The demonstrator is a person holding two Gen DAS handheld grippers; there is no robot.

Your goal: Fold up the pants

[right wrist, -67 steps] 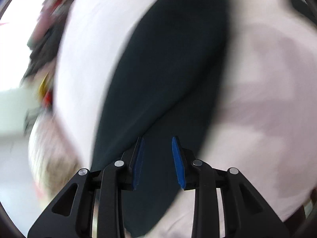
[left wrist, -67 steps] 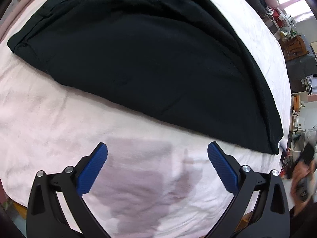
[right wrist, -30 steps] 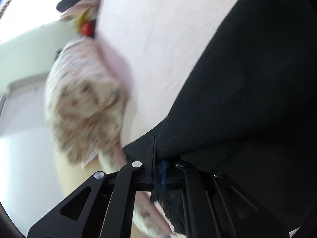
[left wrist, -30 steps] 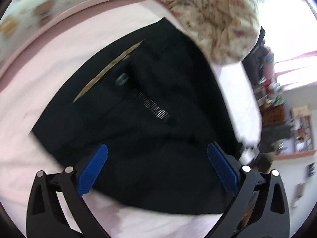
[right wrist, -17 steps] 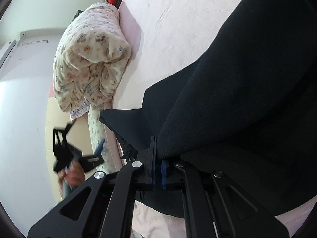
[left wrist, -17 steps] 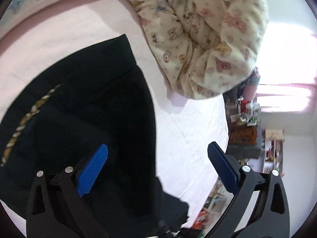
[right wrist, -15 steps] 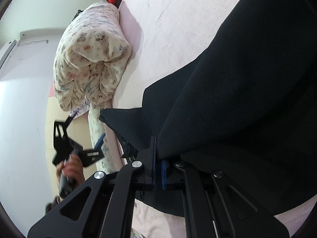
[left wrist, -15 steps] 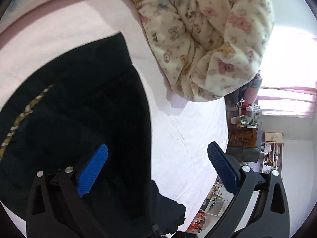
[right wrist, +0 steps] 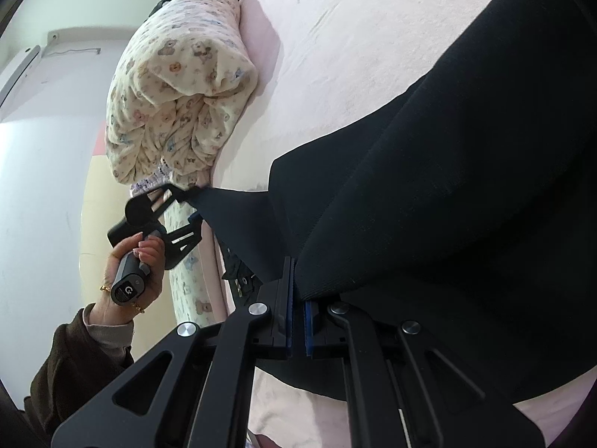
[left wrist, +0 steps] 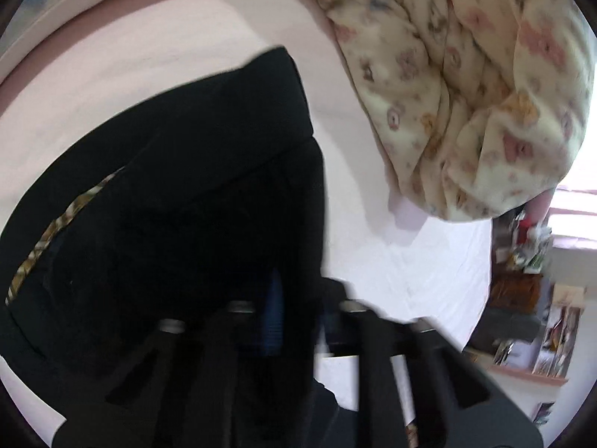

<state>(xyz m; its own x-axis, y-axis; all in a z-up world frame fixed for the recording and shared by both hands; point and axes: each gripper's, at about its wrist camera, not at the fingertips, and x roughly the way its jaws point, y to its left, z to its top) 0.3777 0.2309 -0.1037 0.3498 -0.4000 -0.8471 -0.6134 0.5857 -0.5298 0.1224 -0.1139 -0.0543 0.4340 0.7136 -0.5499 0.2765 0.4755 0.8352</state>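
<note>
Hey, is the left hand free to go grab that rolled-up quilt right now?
Probably not. The left tongs have just closed on a corner of the pants, pulled taut. The quilt lies close beside them with nothing between, but they would have to let go first.

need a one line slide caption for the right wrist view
Right gripper and left gripper each clamp an edge of the black pants on a pink bed.
</note>
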